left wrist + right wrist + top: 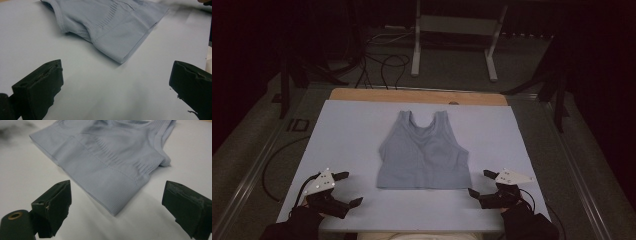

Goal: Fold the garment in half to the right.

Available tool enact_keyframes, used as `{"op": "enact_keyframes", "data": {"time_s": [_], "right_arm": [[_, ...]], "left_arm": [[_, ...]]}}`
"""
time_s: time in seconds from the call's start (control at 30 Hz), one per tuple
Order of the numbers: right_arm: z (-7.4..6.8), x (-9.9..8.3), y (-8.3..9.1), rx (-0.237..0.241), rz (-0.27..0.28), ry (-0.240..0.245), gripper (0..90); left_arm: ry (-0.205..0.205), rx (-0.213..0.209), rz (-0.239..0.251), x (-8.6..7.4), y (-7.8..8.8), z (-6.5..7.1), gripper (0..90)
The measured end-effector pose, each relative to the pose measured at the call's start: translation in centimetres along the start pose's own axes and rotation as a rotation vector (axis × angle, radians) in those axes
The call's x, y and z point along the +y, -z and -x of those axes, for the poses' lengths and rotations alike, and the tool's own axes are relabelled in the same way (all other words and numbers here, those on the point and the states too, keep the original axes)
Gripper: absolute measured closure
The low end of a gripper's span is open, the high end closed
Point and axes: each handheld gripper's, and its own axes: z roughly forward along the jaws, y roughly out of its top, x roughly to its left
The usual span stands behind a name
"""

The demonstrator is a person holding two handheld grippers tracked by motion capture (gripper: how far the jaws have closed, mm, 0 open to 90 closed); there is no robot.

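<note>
A pale blue-grey sleeveless top (424,155) lies flat on the light blue table cover (357,135), straps toward the far side and hem toward me. My left gripper (348,189) rests near the front left, short of the hem's left corner, jaws wide apart and empty. At the front right my right gripper (479,183) stands open just off the hem's right corner. In the left gripper view the top (112,22) lies ahead of the open gripper (117,82). The right gripper view has the top's ribbed hem corner (110,205) reaching close between the spread jaws of that gripper (117,202), untouched.
A wooden table edge (417,96) shows beyond the cover's far side. Behind it stand a metal frame's legs (416,45) and loose cables (387,62) on the dark floor. Rails run along both sides of the table. Bare cover lies left and right of the top.
</note>
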Motion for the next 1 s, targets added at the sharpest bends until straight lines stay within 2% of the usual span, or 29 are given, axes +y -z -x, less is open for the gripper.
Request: {"op": "enact_keyframes", "data": {"time_s": [0.33, 0.53, 0.63, 0.7, 0.77, 0.87, 0.93, 1.0], "right_arm": [[-0.4, 0.1, -0.5, 0.027, -0.044, 0.014, 8.7], [-0.7, 0.6, -0.4, 0.026, -0.031, 0.013, 8.6], [-1.1, 1.3, -0.3, 0.036, -0.024, 0.025, 8.7], [-1.4, 1.9, -0.1, 0.060, -0.007, 0.022, 8.7], [-1.7, 2.7, 0.1, 0.065, 0.001, 0.041, 8.7], [-2.0, 3.7, 0.1, 0.075, 0.007, 0.056, 8.7], [-2.0, 4.4, 0.2, 0.058, 0.014, 0.076, 8.7], [-1.9, 5.2, 0.2, 0.065, 0.027, 0.076, 8.7]], "left_arm": [[0.000, -0.008, 0.009, 0.2, 0.2, 0.1, 0.0], [-0.003, -0.017, 0.002, 0.4, 0.2, 0.2, 0.0], [-0.005, -0.024, 0.004, 0.7, 0.2, 0.3, 0.0], [-0.009, -0.025, 0.007, 1.0, 0.2, 0.4, 0.0], [-0.002, -0.044, 0.010, 1.2, 0.2, 0.5, 0.0], [-0.013, -0.042, -0.002, 1.6, 0.2, 0.6, 0.0], [-0.015, -0.040, -0.001, 2.1, 0.3, 0.7, 0.0], [-0.020, -0.047, 0.000, 2.7, 0.5, 0.8, 0.0]]}}
